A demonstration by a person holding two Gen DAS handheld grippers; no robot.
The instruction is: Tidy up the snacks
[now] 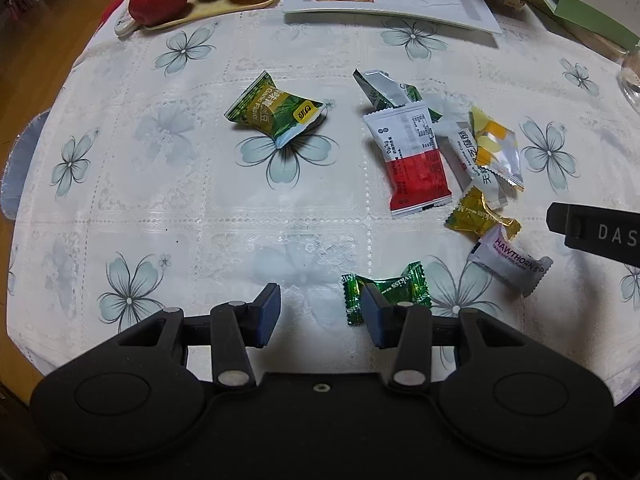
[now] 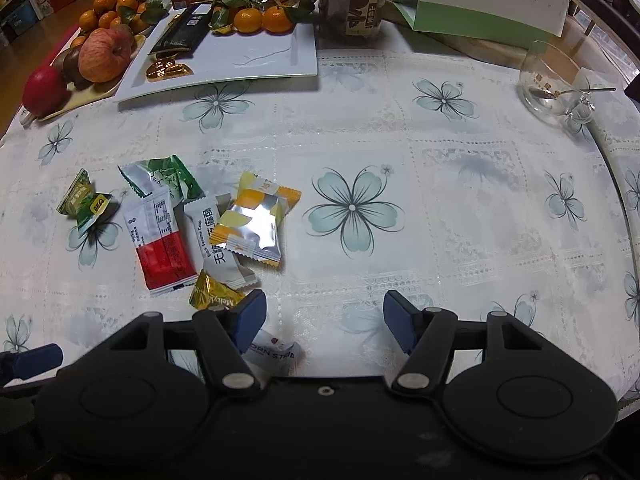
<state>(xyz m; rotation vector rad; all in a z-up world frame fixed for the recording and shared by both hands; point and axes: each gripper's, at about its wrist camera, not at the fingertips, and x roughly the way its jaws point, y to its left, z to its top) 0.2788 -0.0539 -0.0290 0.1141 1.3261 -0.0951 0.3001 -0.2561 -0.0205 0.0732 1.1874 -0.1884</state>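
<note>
Several snack packets lie on the flowered tablecloth. A green garlic-flavour pack (image 1: pixel 276 114) (image 2: pixel 84 202) lies apart to the left. A red-and-white pack (image 1: pixel 412 156) (image 2: pixel 160 246), a yellow-silver pack (image 1: pixel 496 146) (image 2: pixel 256 220), a gold candy (image 1: pixel 478 214) (image 2: pixel 214 294) and a white hawthorn pack (image 1: pixel 510 260) (image 2: pixel 272 354) lie in a cluster. A green candy (image 1: pixel 394 290) lies just beyond my left gripper's right finger. My left gripper (image 1: pixel 320 314) is open and empty. My right gripper (image 2: pixel 324 318) is open and empty, with the hawthorn pack under its left finger.
A white tray (image 1: pixel 400 8) (image 2: pixel 264 60) at the back holds gold candies, a black bar and tangerines. A fruit plate (image 1: pixel 200 8) (image 2: pixel 92 92) stands to its left. A glass cup (image 2: pixel 556 84) with a spoon stands at the right. Jars and a calendar stand behind.
</note>
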